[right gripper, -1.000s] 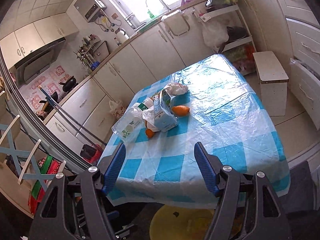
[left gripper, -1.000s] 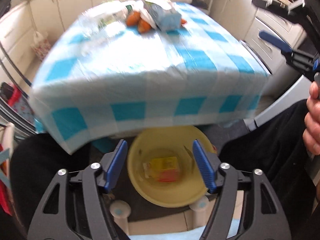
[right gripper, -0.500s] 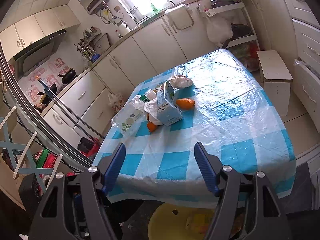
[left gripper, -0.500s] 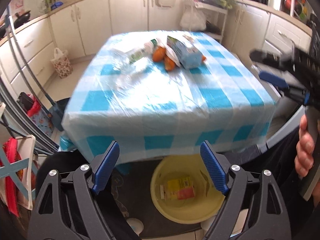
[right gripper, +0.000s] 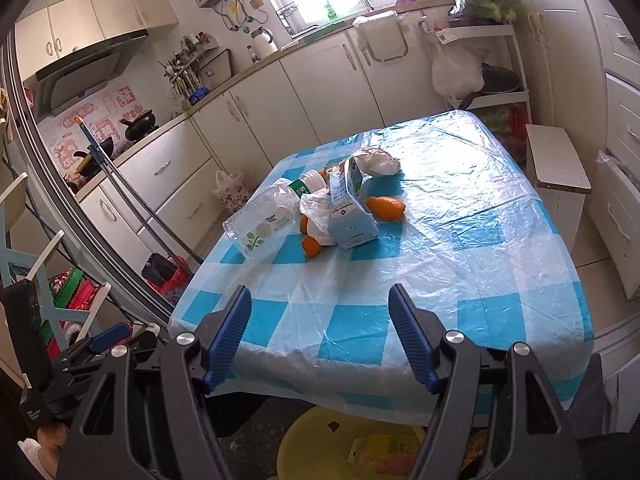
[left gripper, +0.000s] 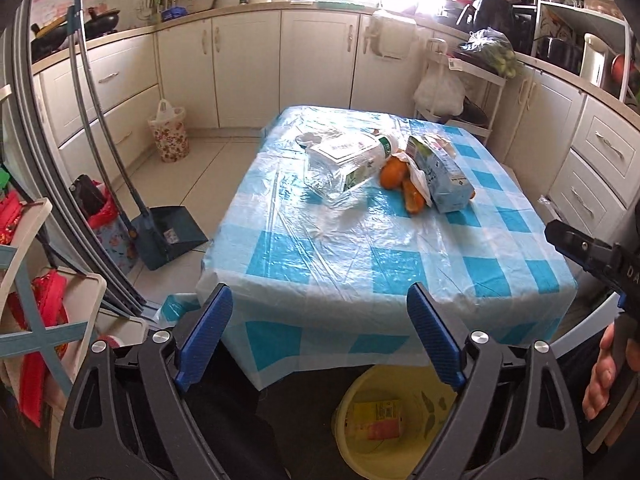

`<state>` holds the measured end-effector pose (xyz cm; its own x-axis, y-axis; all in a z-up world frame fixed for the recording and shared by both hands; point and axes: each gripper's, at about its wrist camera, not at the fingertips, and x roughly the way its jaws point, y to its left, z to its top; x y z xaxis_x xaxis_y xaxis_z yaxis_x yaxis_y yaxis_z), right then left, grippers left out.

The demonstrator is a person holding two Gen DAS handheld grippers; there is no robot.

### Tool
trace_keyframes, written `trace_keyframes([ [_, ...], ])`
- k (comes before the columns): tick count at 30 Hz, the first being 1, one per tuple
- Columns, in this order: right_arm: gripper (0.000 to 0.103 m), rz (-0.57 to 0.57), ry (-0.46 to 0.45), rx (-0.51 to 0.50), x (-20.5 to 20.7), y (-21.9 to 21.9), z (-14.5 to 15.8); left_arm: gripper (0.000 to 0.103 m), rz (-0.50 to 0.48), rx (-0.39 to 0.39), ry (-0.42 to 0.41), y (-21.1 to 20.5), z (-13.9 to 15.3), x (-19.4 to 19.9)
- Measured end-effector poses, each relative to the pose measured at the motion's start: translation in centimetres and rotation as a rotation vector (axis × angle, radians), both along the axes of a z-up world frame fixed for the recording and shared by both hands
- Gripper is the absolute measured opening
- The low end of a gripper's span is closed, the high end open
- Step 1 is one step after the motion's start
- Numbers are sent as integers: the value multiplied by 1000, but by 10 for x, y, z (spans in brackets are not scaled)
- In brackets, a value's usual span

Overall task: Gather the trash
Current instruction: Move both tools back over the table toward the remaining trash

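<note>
Left tongs (left gripper: 320, 336) lately widened, empty; carton (left gripper: 442, 176) print perhaps illegible.

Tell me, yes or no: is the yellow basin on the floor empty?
No, the yellow basin under the table edge already holds a yellow and red carton lying flat on its bottom.

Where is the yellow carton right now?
The yellow carton lies inside the yellow basin on the floor, under the near edge of the table, low in both wrist views.
</note>
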<state>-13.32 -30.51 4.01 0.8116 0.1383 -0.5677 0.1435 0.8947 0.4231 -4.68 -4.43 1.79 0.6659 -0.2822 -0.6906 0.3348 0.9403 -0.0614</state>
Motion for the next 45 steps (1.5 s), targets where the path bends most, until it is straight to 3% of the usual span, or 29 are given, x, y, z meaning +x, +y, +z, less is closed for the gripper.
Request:
trace_keyframes([
  [27,72,9,29,-29,15,3,-1,87,-10,47,-51,-4,3,7],
  [37,72,32,24,-85,49,1,7,90,-11,60,-53,-10,3,26],
  [45,72,44,50,-144,101,-4,8,92,-16,86,-71,-20,6,61],
])
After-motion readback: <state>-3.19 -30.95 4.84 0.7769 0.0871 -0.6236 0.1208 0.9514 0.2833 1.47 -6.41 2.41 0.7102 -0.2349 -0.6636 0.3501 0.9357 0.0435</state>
